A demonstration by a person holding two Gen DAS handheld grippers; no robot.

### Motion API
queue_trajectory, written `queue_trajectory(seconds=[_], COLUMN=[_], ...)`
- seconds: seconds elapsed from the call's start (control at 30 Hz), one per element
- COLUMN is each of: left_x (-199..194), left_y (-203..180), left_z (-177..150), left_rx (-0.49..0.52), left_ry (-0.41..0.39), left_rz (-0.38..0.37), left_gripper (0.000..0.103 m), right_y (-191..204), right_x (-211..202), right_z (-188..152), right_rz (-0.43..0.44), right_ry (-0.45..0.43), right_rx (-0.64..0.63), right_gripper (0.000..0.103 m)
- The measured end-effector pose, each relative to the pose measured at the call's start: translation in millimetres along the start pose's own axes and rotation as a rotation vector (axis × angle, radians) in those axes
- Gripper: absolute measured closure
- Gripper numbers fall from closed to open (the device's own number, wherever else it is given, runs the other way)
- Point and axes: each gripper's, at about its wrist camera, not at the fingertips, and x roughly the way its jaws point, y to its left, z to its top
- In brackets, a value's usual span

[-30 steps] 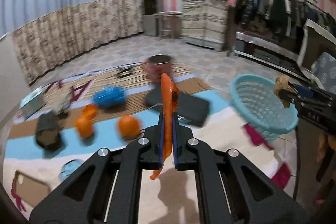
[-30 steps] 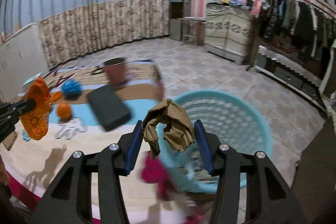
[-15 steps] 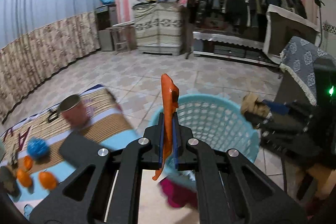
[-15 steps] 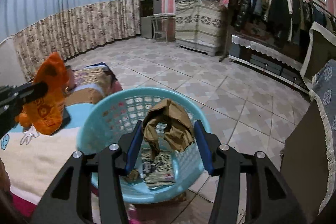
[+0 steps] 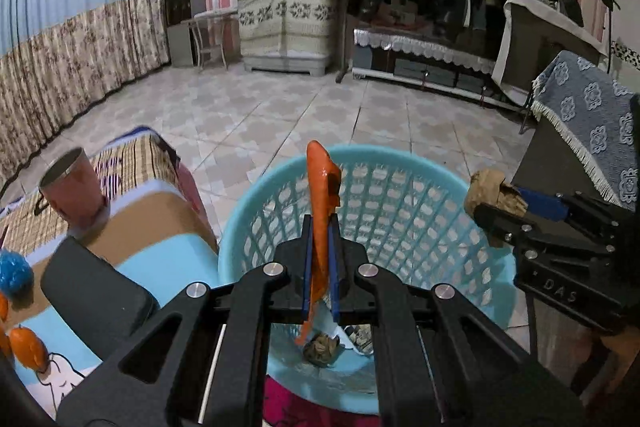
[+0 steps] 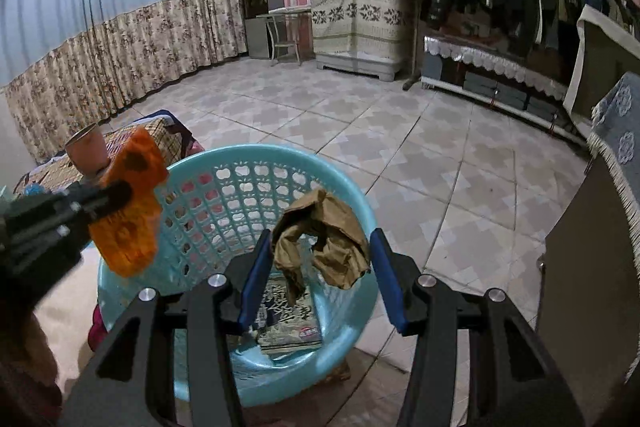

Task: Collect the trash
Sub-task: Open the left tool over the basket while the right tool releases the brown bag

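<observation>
The blue basket (image 5: 400, 195) now fills my view, closer than a second ago, when the table did. My right gripper (image 6: 320, 259) still clasps crumpled brown paper (image 6: 324, 239) above the basket; my left gripper (image 5: 320, 263) still pinches an orange wrapper (image 5: 320, 203) over its rim (older trash lies inside).

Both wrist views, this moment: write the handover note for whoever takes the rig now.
Left gripper: jaws shut on the orange wrapper, held over the blue basket.
Right gripper: jaws shut on the crumpled brown paper, also above the basket.
Done: a printed packet and a small brown scrap already lie in the basket.
Left: release both pieces into it. On the mat remain a pink cup, a black case, a blue ball and orange objects; which of these count as trash is unclear.
</observation>
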Motion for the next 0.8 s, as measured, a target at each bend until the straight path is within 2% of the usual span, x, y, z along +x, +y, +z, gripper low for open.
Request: queue_trajectory(seconds=[0.07, 0.13, 0.2, 0.33, 0.5, 0.63, 0.77, 0.8], left_x=[5.2, 2.8, -2.0, -13.0, -23.9, -31.9, -47.3, -51.5], left_y=[0.6, 7.0, 12.2, 25.7, 43.8, 61.4, 79.5, 85.0], left_z=[-0.1, 0.6, 1.7, 3.2, 2.1, -1.8, -4.0, -3.9], left_rx=[0.008, -0.007, -0.02, -0.039, -0.059, -0.091, -0.106, -0.112], left_ry=[0.015, 0.008, -0.012, -0.033, -0.044, -0.043, -0.064, -0.067], left_rz=[0.007, 0.011, 0.031, 0.075, 0.15, 0.167, 0.212, 0.21], left_gripper=[0.089, 0.071, 0.047, 0.036, 0.015, 0.011, 0.005, 0.005], right_y=[5.0, 9.5, 13.1, 21.9, 31.8, 41.0, 51.4, 52.7], right_x=[3.6, 7.3, 9.4, 9.6, 13.0, 18.5, 21.9, 21.3], right_z=[-1.6, -2.7, -4.1, -5.1, -7.2, -6.2, -2.3, -1.0], right_rz=[-0.003, -0.004, -0.005, -0.007, -0.004, -0.002, -0.014, -0.015], right_ry=[0.005, 0.013, 0.018, 0.021, 0.028, 0.035, 0.04, 0.037], right_rx=[-0.011, -0.015, -0.013, -0.018, -0.019, -0.016, -0.009, -0.004], right_gripper=[0.054, 0.054, 0.054, 0.054, 0.053, 0.05, 0.027, 0.025])
